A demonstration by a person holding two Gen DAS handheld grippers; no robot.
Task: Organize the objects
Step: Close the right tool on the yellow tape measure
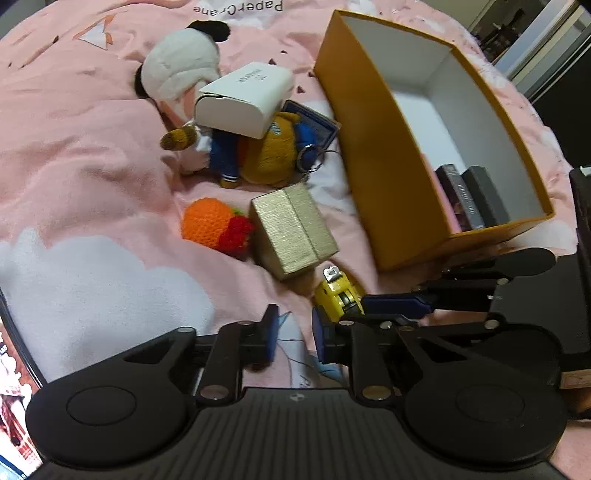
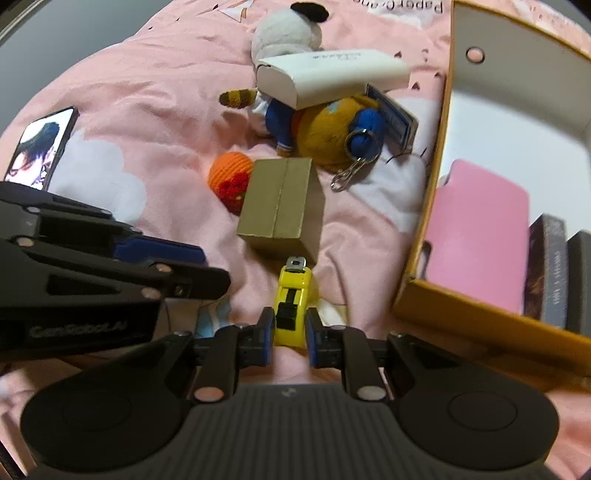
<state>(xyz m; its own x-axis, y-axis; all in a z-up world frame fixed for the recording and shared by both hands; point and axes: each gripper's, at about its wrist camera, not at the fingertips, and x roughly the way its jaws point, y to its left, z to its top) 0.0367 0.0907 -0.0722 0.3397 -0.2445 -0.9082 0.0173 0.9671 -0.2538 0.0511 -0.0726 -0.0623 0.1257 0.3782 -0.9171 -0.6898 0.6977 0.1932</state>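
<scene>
My right gripper is shut on a yellow tape measure, its pads pressing both sides just above the pink bedspread. The left wrist view shows the same tape measure beside a blue finger of that gripper. My left gripper hangs next to it with a narrow gap between its jaws and only bedding there. An orange box with a white inside stands at the right, holding dark books and a pink flat item.
A gold box lies just beyond the tape measure, a crocheted orange fruit to its left. Farther back are a brown plush with a key ring, a white case, a panda plush and a lit phone.
</scene>
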